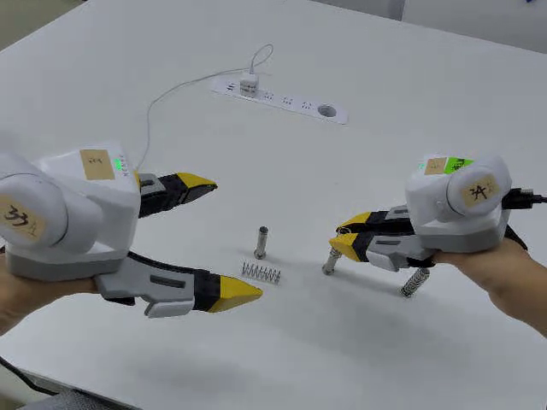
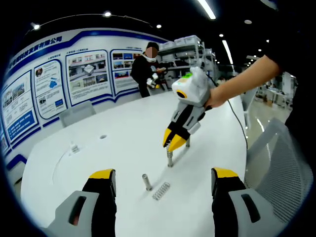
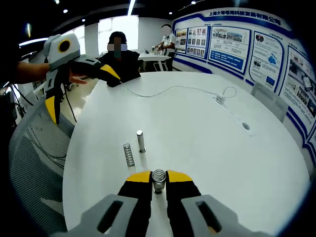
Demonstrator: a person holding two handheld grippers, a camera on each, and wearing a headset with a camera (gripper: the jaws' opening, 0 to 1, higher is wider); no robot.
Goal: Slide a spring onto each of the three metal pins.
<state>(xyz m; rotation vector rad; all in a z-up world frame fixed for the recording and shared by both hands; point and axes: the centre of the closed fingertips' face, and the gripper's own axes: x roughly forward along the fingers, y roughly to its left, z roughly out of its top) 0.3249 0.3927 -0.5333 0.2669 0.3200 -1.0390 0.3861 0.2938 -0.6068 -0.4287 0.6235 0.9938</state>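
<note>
A bare metal pin stands upright mid-table, and a loose spring lies beside it. My right gripper is shut on a second spring, held at the top of another pin. A third pin under my right hand wears a spring. The left gripper hovers wide open left of the bare pin, holding nothing.
A white power strip with a plug and a white cable lies at the far side of the white table. A mesh chair back stands at the table's edge. People stand beyond the table in the gripper views.
</note>
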